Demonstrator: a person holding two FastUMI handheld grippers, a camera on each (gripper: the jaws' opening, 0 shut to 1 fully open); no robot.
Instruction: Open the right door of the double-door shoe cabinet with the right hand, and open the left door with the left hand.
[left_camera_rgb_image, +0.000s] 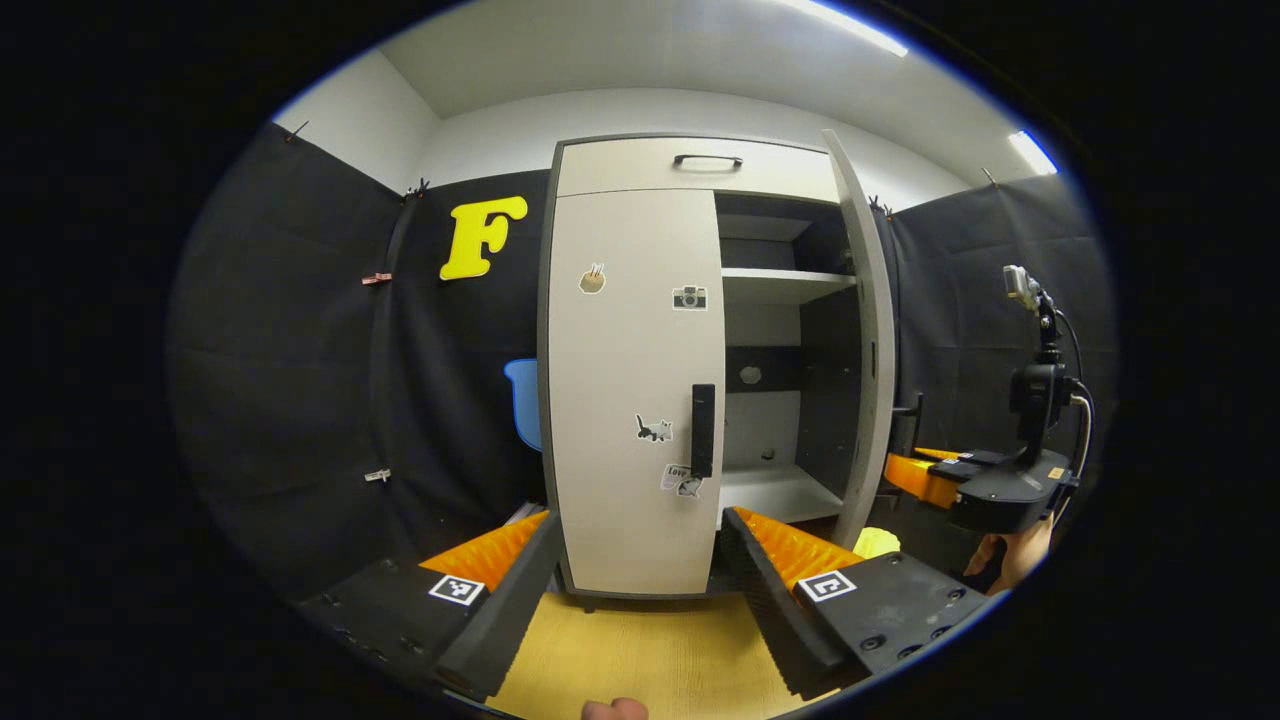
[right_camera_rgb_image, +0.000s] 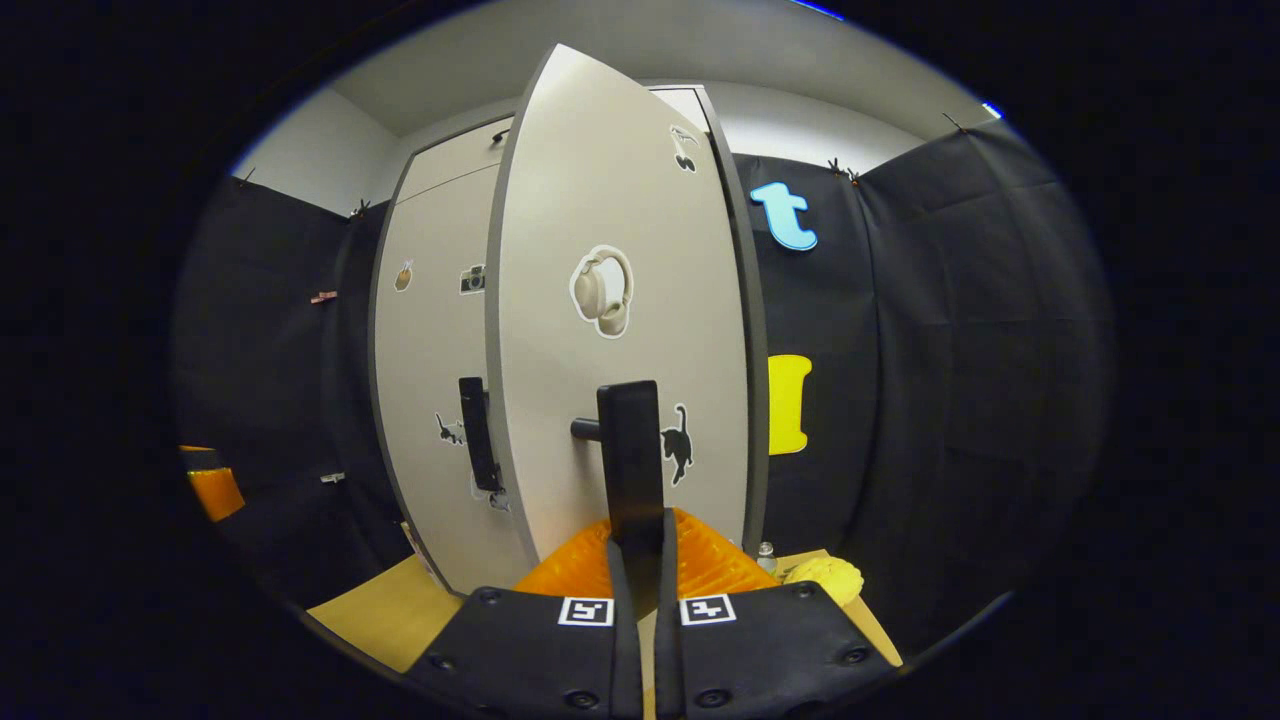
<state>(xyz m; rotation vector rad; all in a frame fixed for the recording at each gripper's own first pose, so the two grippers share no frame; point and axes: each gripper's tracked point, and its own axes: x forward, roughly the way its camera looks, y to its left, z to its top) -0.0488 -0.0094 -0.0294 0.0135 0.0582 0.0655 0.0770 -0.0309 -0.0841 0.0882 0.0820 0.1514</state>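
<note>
The pale shoe cabinet (left_camera_rgb_image: 690, 165) stands ahead. Its left door (left_camera_rgb_image: 630, 400) is closed, with a black vertical handle (left_camera_rgb_image: 703, 430). My left gripper (left_camera_rgb_image: 635, 565) is open, fingers spread below that door, apart from the handle. The right door (left_camera_rgb_image: 865, 340) stands swung out, showing shelves (left_camera_rgb_image: 785, 285) inside. In the right gripper view the right door (right_camera_rgb_image: 620, 300) fills the middle, and my right gripper (right_camera_rgb_image: 640, 560) is shut on its black handle (right_camera_rgb_image: 632, 450). The right gripper (left_camera_rgb_image: 935, 480) also shows beside the open door in the left gripper view, held by a hand (left_camera_rgb_image: 1015, 555).
A tan wooden floor board (left_camera_rgb_image: 640, 650) lies under the cabinet. A yellow crumpled thing (right_camera_rgb_image: 825, 578) and a small bottle (right_camera_rgb_image: 765, 555) sit by the cabinet's right foot. Black cloth walls (right_camera_rgb_image: 930, 380) close in on both sides. A blue object (left_camera_rgb_image: 523, 400) hangs left of the cabinet.
</note>
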